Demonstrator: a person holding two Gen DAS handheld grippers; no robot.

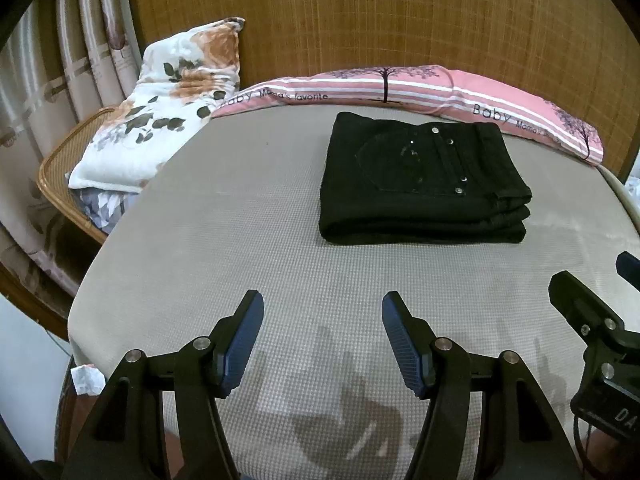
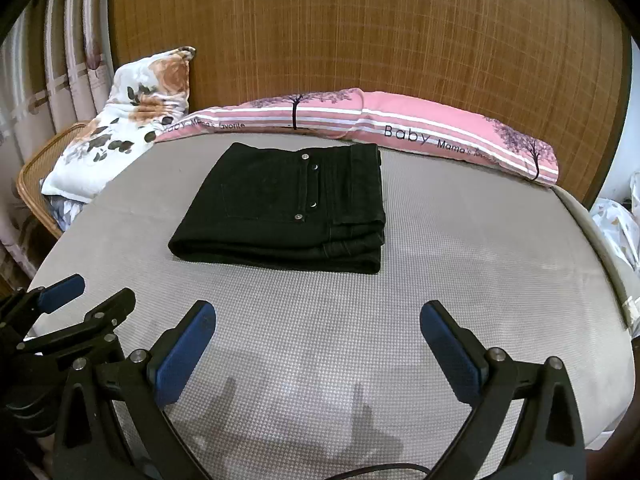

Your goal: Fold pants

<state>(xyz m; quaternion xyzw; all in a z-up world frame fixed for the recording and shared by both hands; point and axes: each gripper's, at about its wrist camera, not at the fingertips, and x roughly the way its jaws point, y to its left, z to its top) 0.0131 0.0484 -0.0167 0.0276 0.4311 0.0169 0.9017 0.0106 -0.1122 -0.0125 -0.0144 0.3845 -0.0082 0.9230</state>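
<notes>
A pair of black pants (image 1: 424, 184) lies folded into a compact, layered rectangle on a grey textured mattress (image 1: 248, 240). A back pocket with small silver rivets faces up, and the stacked fold edges show along the near side. The bundle sits toward the far half of the bed, close to the headboard end, and nothing touches it.

Just behind the pants, a long pink bolster pillow (image 1: 420, 84) with white stripes, printed trees and the words "Baby Mama's favorite" runs along the far edge of the mattress. To its left, a white pillow with orange and grey flowers (image 1: 160, 112) leans up and partly rests over a woven rattan frame (image 1: 52, 168). A brown woven headboard panel (image 1: 360, 12) fills the background, with striped curtains (image 1: 48, 72) at the far left.

The left tool (image 1: 322, 340) is in the foreground of its own view, over bare mattress well short of the pants, its blue-padded fingers spread wide and holding nothing. The right tool (image 2: 318, 344) is beside it, also over bare mattress, fingers equally wide apart and empty. Each tool appears at the edge of the other's view, and both cast faint shadows on the grey cover below.
</notes>
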